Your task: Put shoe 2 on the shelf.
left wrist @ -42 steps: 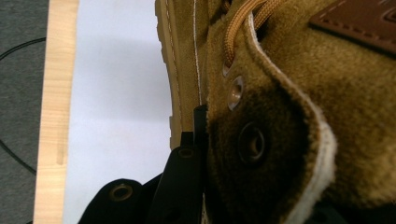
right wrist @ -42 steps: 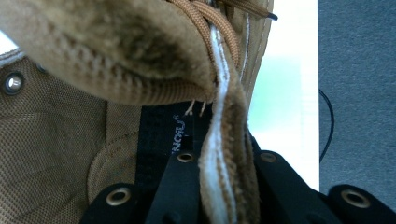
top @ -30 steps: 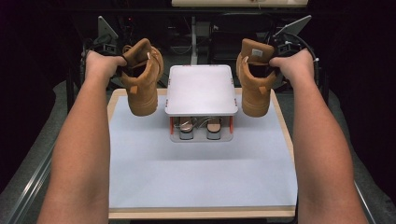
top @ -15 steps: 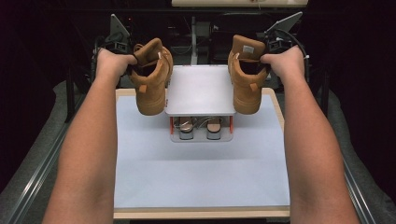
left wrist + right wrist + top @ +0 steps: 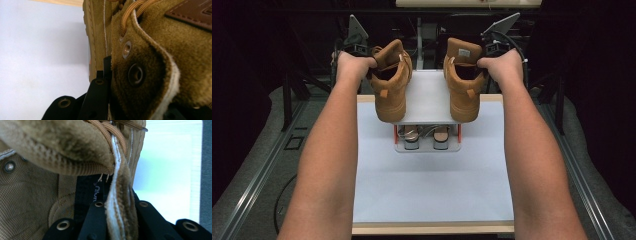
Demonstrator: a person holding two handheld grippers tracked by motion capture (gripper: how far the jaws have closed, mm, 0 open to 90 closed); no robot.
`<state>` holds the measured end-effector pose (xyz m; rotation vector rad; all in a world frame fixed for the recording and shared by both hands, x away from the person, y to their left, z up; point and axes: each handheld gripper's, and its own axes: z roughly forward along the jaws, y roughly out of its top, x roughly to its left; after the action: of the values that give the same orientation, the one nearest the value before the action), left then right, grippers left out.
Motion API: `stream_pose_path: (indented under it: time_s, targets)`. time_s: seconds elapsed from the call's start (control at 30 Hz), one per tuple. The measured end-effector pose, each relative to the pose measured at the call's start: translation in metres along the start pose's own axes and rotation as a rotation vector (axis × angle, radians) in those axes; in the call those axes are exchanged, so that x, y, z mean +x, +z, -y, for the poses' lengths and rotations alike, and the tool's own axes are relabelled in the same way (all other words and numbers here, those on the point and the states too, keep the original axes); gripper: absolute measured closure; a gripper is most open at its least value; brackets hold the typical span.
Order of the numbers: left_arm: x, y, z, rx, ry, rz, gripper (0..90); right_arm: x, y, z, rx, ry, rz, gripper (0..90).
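Observation:
Two tan suede boots hang above a small white rack (image 5: 428,97). My left gripper (image 5: 373,64) is shut on the collar of the left boot (image 5: 393,85). In the left gripper view one black finger (image 5: 101,92) presses the eyelet flap of that boot (image 5: 150,62); the other finger is hidden behind the suede. My right gripper (image 5: 481,62) is shut on the collar of the right boot (image 5: 463,82). The right gripper view shows this gripper (image 5: 120,205) pinching the collar edge of the boot (image 5: 75,150). Both toes point toward the near side and overlap the rack's side edges.
A pair of sandals (image 5: 427,135) sits on the rack's lower shelf. The rack stands at the far middle of a pale mat (image 5: 432,190) on a wooden-edged table (image 5: 432,229). Dark metal frames and rails (image 5: 287,100) flank the table.
Both hands have moved inward toward each other with their boots, from beside the rack to over its top edges. The grips look unchanged.

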<state>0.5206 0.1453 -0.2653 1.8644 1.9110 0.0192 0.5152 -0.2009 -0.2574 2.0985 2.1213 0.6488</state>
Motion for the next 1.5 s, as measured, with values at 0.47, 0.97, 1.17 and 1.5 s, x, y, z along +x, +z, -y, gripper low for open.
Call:
stream_pose_path:
  time_s: [0.47, 0.97, 1.17, 1.5]
  targets:
    - [-0.023, 0.016, 0.000, 0.016, 0.004, 0.020, 85.3, 0.022, 0.014, 0.000, -0.009, -0.022, -0.027, 85.9]
    - [-0.027, 0.022, 0.000, 0.017, -0.012, 0.018, 85.1, 0.036, 0.026, 0.000, 0.005, -0.025, -0.028, 85.8]
    - [-0.023, 0.027, -0.001, 0.028, -0.032, 0.034, 85.2, 0.037, 0.031, -0.001, 0.016, -0.009, -0.045, 85.7]
    - [-0.023, 0.036, -0.003, 0.040, -0.052, 0.033, 85.0, 0.033, 0.036, -0.006, 0.035, -0.003, -0.066, 85.5]
